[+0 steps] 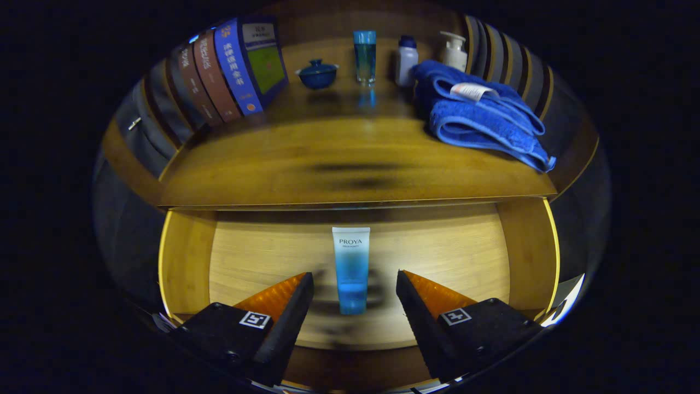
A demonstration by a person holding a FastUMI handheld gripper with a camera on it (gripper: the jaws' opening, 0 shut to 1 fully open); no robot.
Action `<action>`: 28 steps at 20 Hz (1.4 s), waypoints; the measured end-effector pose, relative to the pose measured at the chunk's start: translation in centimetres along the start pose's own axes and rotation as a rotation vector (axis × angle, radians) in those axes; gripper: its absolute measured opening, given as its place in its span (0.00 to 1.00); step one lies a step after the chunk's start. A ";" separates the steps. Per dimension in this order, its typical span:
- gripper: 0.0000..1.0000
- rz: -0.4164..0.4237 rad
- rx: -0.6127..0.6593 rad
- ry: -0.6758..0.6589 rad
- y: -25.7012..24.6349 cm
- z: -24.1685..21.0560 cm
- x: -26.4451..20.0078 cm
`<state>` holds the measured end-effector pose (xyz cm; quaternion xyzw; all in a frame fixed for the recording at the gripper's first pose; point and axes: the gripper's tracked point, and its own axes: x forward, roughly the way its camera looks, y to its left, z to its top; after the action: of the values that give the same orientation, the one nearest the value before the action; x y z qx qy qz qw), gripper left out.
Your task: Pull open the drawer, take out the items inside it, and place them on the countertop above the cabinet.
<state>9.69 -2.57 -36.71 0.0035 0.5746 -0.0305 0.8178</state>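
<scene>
The wooden drawer (186, 262) stands pulled open below the countertop (339, 158). On the drawer's floor lies a white-and-blue cosmetic tube (350, 269), cap end toward me. My gripper (355, 282) is open, hovering over the drawer. The tube lies in the gap between the two black fingertips (299, 298), touching neither. The tube's lower half is level with the tips; its white top reaches beyond them.
The countertop carries leaning books (229, 71) at the back left, a small blue lidded bowl (318, 74), a blue glass (365, 54), a white bottle (406, 60), a pump bottle (454, 50) and a folded blue towel (481, 115) on the right. The counter's front middle is bare wood.
</scene>
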 end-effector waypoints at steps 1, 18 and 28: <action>0.96 -0.003 -0.002 0.040 -0.2 -0.4 0.6; 0.55 -0.047 -0.058 0.292 0.1 -1.8 3.6; 0.33 -0.022 -0.079 0.221 0.0 -1.5 0.7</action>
<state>8.51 -2.50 -37.86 -0.0316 0.6622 -0.0163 0.7485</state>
